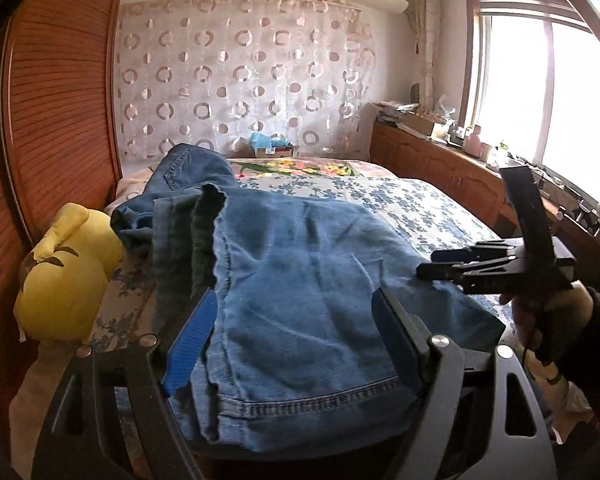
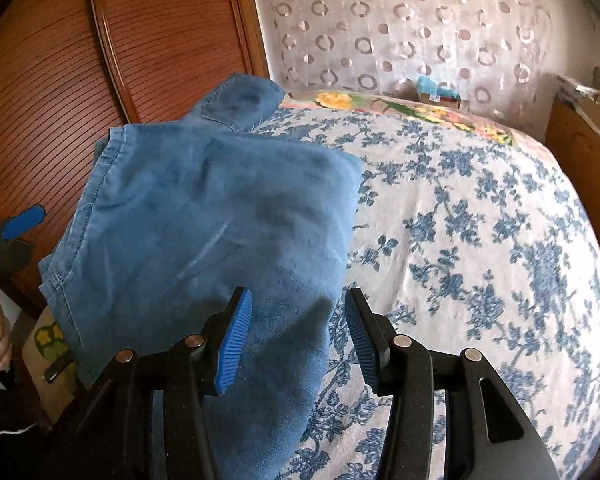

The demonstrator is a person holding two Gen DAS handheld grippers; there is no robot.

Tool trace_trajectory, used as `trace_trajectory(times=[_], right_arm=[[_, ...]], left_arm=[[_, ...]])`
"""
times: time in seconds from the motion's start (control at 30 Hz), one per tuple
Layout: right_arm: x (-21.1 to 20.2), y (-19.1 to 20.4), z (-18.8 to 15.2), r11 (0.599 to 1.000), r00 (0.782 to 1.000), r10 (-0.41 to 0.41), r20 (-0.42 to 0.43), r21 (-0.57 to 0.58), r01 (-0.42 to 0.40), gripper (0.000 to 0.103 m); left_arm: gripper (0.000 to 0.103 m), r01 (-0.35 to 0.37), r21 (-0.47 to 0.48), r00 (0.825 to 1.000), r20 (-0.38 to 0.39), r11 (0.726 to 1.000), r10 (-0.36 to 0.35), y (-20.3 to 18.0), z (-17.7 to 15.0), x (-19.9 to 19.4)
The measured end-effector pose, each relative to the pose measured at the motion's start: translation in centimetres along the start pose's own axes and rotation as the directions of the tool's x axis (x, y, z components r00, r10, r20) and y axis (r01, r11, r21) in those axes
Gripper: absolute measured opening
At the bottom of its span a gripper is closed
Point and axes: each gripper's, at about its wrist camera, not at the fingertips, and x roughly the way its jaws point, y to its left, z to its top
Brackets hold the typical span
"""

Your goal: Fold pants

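Note:
Blue denim pants [image 1: 300,260] lie folded in a thick stack on the left part of the flowered bedspread [image 1: 420,208]. A hemmed edge faces me, and a waist part with a pocket pokes out at the far end. My left gripper [image 1: 292,340] hovers open over the near hem, its blue pads wide apart and not pressing the cloth. My right gripper [image 1: 426,265], held by a hand in a dark sleeve, sits just off the stack's right edge. In the right wrist view the pants [image 2: 200,220] fill the left half. The right gripper [image 2: 300,340] is open above their right border.
A yellow plush toy [image 1: 64,280] leans by the bed's left edge against the slatted wooden wardrobe [image 1: 60,100]. A low wooden cabinet [image 1: 440,160] with clutter runs under the window at right. The bedspread [image 2: 460,240] stretches to the right of the pants, with boxes at the far end.

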Motion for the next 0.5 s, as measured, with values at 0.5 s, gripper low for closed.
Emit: trace_trajectory(times=[0.5], right_arm=[[5.1, -1.3, 1.1, 0.997, 0.998, 0.058, -0.027, 0.049, -0.056, 0.05]], left_arm=[[0.08, 0.015, 0.056, 1.0, -0.003, 0.998, -0.015, -2.6, 0.8, 0.3]])
